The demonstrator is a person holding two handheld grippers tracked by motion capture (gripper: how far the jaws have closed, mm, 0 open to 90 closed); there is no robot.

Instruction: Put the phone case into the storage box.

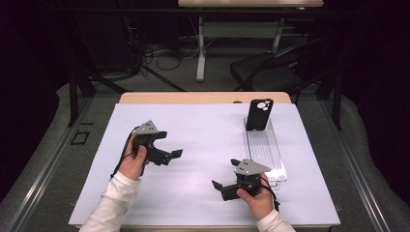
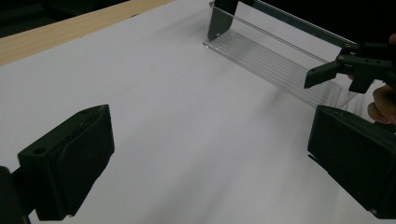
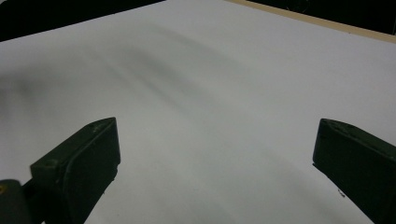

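Scene: a person at a desk (image 1: 145, 212) covered by a white sheet, one gripper in each hand, both over bare sheet.
Phone: a black phone (image 1: 259, 115) stands upright, camera side toward the viewer, at the far end of a clear plastic rack (image 1: 266, 154) on the desk's right side.
Rack axis: its long side runs from near to far, roughly in line with the person's reach.
Left gripper (image 1: 170, 145): released, jaws spread wide, holding nothing, aimed across the desk toward the rack, well apart from it.
Right gripper (image 1: 223, 174): also released and empty, jaws wide, pointing left, away from the rack whose near end lies just beside the hand.
Nearer hand: the right, judging from the high view; the phone lies ahead and to the right of it.
Uncertain: whether the phone sits in a groove or merely leans cannot be told.
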